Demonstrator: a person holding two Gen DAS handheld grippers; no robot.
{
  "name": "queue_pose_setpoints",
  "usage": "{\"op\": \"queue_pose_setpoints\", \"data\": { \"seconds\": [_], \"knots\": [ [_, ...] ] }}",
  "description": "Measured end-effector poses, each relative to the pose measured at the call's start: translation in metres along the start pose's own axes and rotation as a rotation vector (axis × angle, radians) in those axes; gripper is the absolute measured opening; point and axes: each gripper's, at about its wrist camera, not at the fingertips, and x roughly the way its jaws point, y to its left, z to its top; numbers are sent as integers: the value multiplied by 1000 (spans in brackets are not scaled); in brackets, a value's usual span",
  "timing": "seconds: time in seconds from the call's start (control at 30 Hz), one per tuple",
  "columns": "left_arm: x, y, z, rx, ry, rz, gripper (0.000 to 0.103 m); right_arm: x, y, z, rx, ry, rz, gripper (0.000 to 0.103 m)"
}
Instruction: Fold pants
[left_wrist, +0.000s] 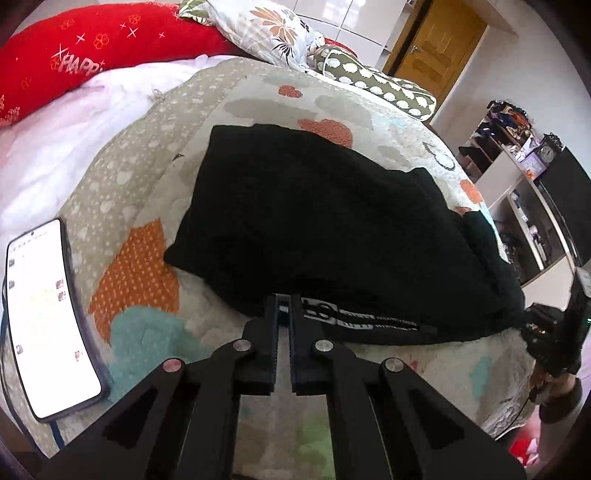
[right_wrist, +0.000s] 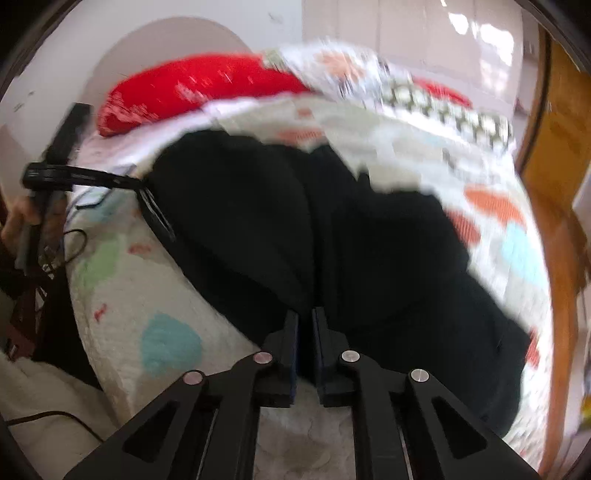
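Note:
Black pants (left_wrist: 314, 221) lie folded on a patterned quilt (left_wrist: 147, 332), their waistband with white lettering (left_wrist: 354, 317) along the near edge. My left gripper (left_wrist: 284, 301) is shut, its tips pinching the left end of that waistband. The right wrist view shows the left gripper (right_wrist: 140, 186) reaching in from the left to the pants' corner. My right gripper (right_wrist: 304, 319) has its fingers close together with black fabric of the pants (right_wrist: 258, 221) between them at the near edge. In the left wrist view it (left_wrist: 532, 321) sits at the right end of the pants.
A lit phone (left_wrist: 48, 317) lies on the quilt at the left. A red pillow (left_wrist: 92, 55) and patterned pillows (left_wrist: 266, 29) sit at the bed's head. A shelf unit (left_wrist: 517, 184) and a wooden door (left_wrist: 436, 48) stand beyond the bed's right edge.

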Motion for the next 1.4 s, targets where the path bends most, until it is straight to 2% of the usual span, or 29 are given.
{"op": "queue_pose_setpoints", "data": {
  "seconds": [0.03,0.07,0.1,0.13,0.17,0.2,0.27,0.33,0.43,0.47,0.5,0.53,0.57,0.63,0.73,0.8,0.87,0.9,0.97,1.0,1.1,1.17,1.2,1.27,1.33,1.4],
  "knots": [
    [-5,-2,-1,7,-12,-5,6,-2,-1,1,17,7,11,12],
    [-11,-6,0,20,-30,-2,17,-11,-2,4,35,-11,33,19],
    [-15,-11,1,35,-50,10,26,-20,-3,8,46,-38,57,32],
    [-19,-15,4,50,-74,21,48,-29,-3,12,55,-72,72,41],
    [-22,-20,6,60,-98,27,60,-38,-4,21,63,-118,60,58],
    [-25,-26,11,72,-127,17,60,-41,-5,28,64,-149,36,66],
    [-22,-34,17,85,-129,-9,60,-34,-5,45,69,-169,-41,65],
    [-12,-44,22,100,-119,-10,60,-11,-10,65,101,-161,-125,65],
    [5,-55,24,115,-91,2,60,31,-21,85,161,-120,-133,60],
    [10,-58,23,114,-77,-6,60,53,-29,90,195,-79,-131,49],
    [13,-60,22,110,-68,-17,60,66,-34,91,211,-49,-127,18],
    [14,-61,21,110,-62,-19,60,74,-41,91,225,-26,-135,7],
    [13,-60,20,114,-58,-15,60,74,-47,88,249,-25,-129,8],
    [10,-59,16,137,-58,4,60,42,-60,78,310,-94,-70,8],
    [4,-49,10,127,-55,22,60,-41,-80,47,360,-231,-101,8],
    [4,-38,8,83,-52,19,62,-77,-97,21,428,-263,-108,8],
    [5,-29,8,36,-51,8,63,-92,-116,-8,487,-233,-151,10],
    [6,-24,8,3,-50,0,63,-89,-125,-23,509,-179,-192,14],
    [6,-18,9,-34,-47,5,63,-74,-142,-54,581,-46,-288,15],
    [5,-14,9,-50,-47,14,63,-71,-146,-63,605,-19,-313,15],
    [-5,-5,10,-74,-69,32,68,-85,-145,-72,634,-69,-323,21],
    [-11,4,12,-108,-96,39,73,-93,-131,-59,585,-134,-256,27],
    [-14,10,13,-134,-112,37,74,-89,-113,-43,522,-160,-188,33],
    [-15,25,16,-209,-129,38,79,-76,-82,-23,418,-164,-85,41],
    [-12,35,19,-262,-121,42,80,-48,-39,3,270,-144,34,41],
    [-6,40,20,-284,-105,45,80,-19,-1,24,132,-122,86,41]
  ]
}}
